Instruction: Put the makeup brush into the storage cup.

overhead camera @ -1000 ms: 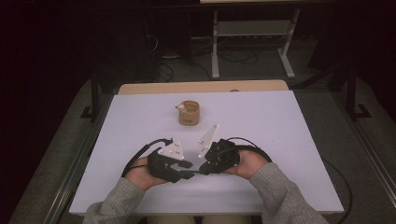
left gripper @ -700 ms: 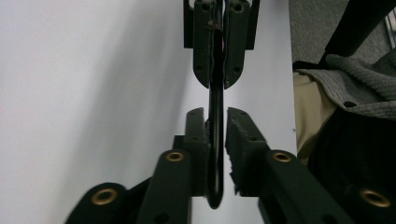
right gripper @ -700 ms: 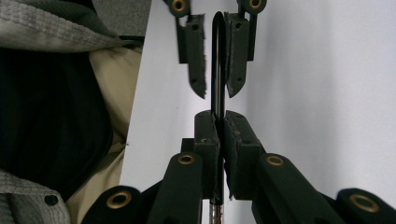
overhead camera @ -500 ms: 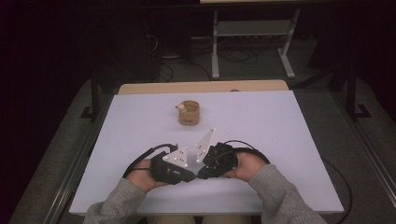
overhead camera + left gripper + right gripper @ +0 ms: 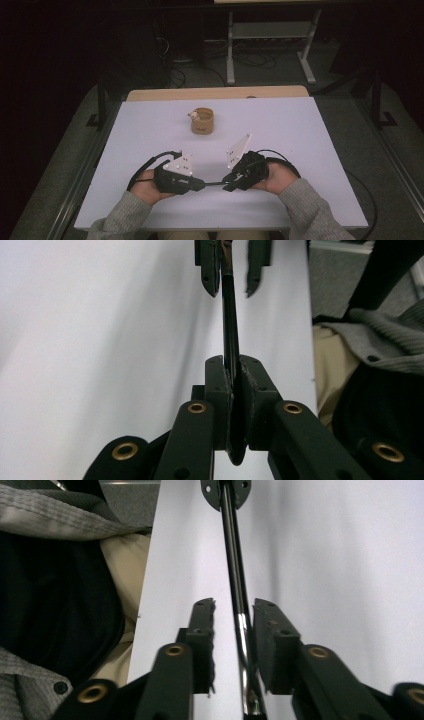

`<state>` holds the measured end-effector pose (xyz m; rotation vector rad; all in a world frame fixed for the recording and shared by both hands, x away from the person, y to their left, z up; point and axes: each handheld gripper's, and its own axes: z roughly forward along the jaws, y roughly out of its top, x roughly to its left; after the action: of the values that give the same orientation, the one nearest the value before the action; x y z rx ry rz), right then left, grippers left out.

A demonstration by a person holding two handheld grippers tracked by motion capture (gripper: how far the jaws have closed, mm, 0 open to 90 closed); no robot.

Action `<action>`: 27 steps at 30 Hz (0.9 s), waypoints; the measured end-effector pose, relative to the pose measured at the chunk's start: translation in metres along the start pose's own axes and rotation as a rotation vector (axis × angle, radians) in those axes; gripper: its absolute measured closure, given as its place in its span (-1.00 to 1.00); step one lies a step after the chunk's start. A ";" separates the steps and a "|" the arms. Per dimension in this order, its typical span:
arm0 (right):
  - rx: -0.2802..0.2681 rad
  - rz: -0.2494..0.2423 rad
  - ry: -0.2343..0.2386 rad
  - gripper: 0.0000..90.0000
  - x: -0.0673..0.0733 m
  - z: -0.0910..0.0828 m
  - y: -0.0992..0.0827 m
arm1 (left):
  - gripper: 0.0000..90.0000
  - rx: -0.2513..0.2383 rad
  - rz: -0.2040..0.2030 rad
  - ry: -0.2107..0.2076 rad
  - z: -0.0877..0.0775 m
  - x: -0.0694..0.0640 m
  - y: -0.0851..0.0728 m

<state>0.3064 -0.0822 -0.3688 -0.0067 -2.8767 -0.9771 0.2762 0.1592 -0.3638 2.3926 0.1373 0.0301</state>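
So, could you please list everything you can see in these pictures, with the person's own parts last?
Table: one, white top with a wooden strip at the far edge, centre.
Cup: one, tan, with something small and pale at its rim, far middle of the table.
Rod: one, thin, dark and shiny, spanning between the two grippers.
Metal frame: one, grey, on the floor beyond the table.
Left hand-held gripper: one, black, near edge, shut on the rod.
Right hand-held gripper: one, black, jaws just opening, standing either side of the rod.
Sleeves: two, grey, bottom edge.
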 end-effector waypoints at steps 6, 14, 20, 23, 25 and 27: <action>-0.003 -0.014 0.036 0.82 -0.001 -0.002 0.000 | 0.85 0.006 0.008 -0.018 0.002 0.001 0.000; 0.077 -0.034 0.013 0.84 0.004 -0.002 0.013 | 0.52 0.047 0.014 -0.026 0.013 -0.005 0.008; 0.166 -0.086 -0.035 0.84 0.012 0.001 0.029 | 0.60 0.066 -0.009 -0.020 0.016 -0.001 0.012; 0.170 -0.086 -0.046 0.84 0.012 0.002 0.031 | 0.68 0.079 -0.008 -0.029 0.018 -0.001 0.012; 0.171 -0.090 -0.040 0.84 0.012 0.004 0.032 | 0.79 0.080 -0.014 -0.024 0.018 -0.002 0.010; 0.168 -0.093 -0.039 0.84 0.013 0.005 0.033 | 0.83 0.069 -0.022 -0.030 0.018 -0.001 0.007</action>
<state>0.2942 -0.0539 -0.3513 0.1242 -3.0094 -0.7537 0.2766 0.1417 -0.3717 2.4591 0.1534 -0.0211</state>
